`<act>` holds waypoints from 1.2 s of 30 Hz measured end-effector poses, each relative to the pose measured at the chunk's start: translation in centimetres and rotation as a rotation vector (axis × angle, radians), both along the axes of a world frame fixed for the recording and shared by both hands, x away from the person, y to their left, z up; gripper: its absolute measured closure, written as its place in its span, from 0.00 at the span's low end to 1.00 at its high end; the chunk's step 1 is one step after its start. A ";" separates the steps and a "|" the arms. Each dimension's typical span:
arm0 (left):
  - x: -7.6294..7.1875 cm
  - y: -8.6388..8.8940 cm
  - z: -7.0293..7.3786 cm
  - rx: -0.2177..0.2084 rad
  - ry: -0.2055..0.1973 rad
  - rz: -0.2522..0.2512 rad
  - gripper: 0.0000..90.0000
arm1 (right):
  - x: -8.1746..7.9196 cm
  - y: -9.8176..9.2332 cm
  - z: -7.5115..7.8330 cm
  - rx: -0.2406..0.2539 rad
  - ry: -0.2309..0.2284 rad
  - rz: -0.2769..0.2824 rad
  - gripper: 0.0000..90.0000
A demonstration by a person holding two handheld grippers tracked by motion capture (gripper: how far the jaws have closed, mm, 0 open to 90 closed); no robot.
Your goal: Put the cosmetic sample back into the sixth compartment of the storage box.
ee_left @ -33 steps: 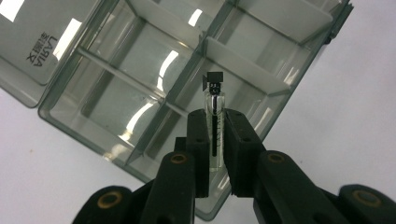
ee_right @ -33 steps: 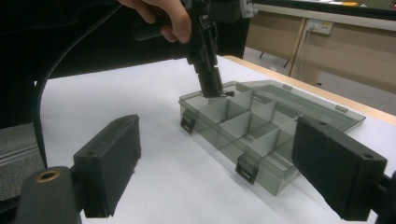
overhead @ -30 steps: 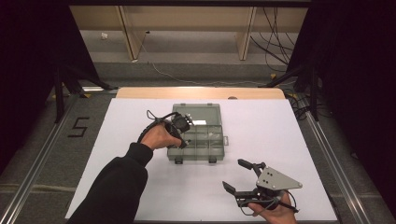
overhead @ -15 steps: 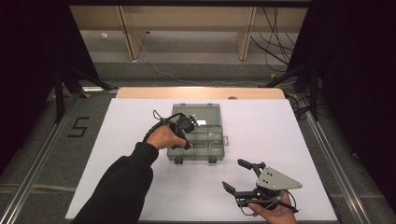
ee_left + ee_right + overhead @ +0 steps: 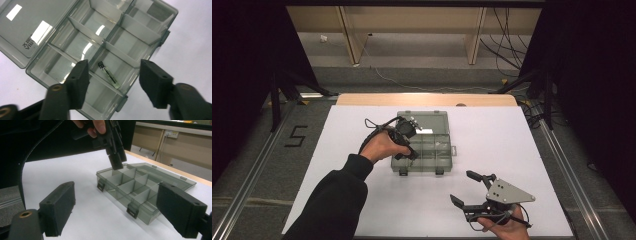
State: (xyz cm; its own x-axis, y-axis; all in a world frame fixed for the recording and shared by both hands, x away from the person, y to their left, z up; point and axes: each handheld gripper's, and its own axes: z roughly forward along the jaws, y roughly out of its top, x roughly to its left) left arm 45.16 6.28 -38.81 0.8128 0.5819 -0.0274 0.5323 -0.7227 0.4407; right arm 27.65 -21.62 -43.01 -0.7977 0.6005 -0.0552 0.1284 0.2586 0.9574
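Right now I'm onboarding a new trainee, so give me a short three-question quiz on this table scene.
1. True or false: the lid of the smoky clear plastic compartment box lies open.
2. What lies in the compartment below the left gripper? A) a small slim glass vial with a dark cap B) a bolt C) a coin
3. Are the jaws of the right gripper apart or together?

Key: 1 true; 2 A; 3 apart, with nothing between them.
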 end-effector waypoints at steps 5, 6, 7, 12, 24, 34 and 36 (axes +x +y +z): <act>-0.8 0.5 0.5 -0.045 -0.030 0.014 0.33 | 0.0 0.0 0.0 -0.002 -0.004 -0.003 0.19; -1.0 0.7 0.6 -0.051 -0.037 0.009 0.32 | 0.0 0.0 0.0 0.004 0.001 -0.006 0.19; -1.2 0.8 0.6 -0.071 -0.045 0.027 0.32 | 0.0 0.0 0.0 0.006 0.003 -0.004 0.19; -2.2 1.7 1.0 -0.102 -0.080 0.024 0.29 | 0.0 0.0 0.0 -0.002 -0.002 -0.001 0.19; -4.4 3.7 1.0 -0.187 -0.148 0.041 0.27 | 0.2 0.2 -0.2 0.022 -0.022 -0.005 0.19; -6.0 4.2 0.9 -0.261 -0.199 0.052 0.26 | 0.0 0.1 0.0 0.001 0.001 -0.007 0.19; -6.3 4.4 0.8 -0.267 -0.209 0.044 0.26 | 0.0 0.1 0.0 0.002 0.001 -0.007 0.19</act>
State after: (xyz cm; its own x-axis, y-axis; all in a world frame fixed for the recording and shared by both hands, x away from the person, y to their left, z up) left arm 38.87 10.67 -38.02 0.7913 0.6111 -0.0192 0.4385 -0.5454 0.7143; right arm 27.63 -21.55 -43.04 -0.7936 0.6060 -0.0536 0.1308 0.2560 0.9578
